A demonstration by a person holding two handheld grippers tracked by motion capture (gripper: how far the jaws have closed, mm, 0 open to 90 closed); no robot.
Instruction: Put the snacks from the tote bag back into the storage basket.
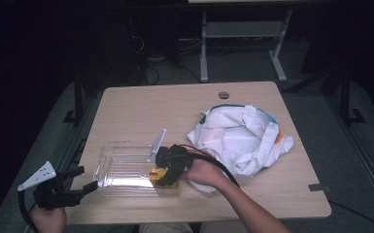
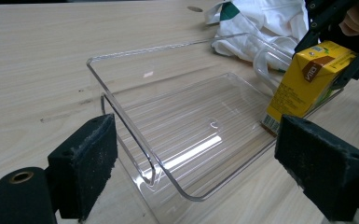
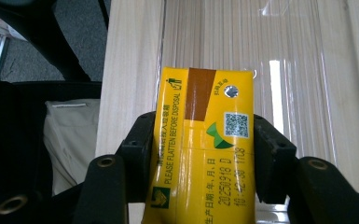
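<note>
Gripping the carton (image 3: 200,149) between my right gripper's (image 3: 200,154) jaws, long axis running out ahead, tray (image 2: 121,116) just beyond; my left gripper (image 2: 196,172) gapes, empty, nearer the tray's end.

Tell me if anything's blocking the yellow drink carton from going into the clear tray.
Nothing visible blocks it. The yellow carton, clamped in the right gripper, sits at the edge of the clear tray, whose floor is bare. The white bag lies off to the side.
</note>
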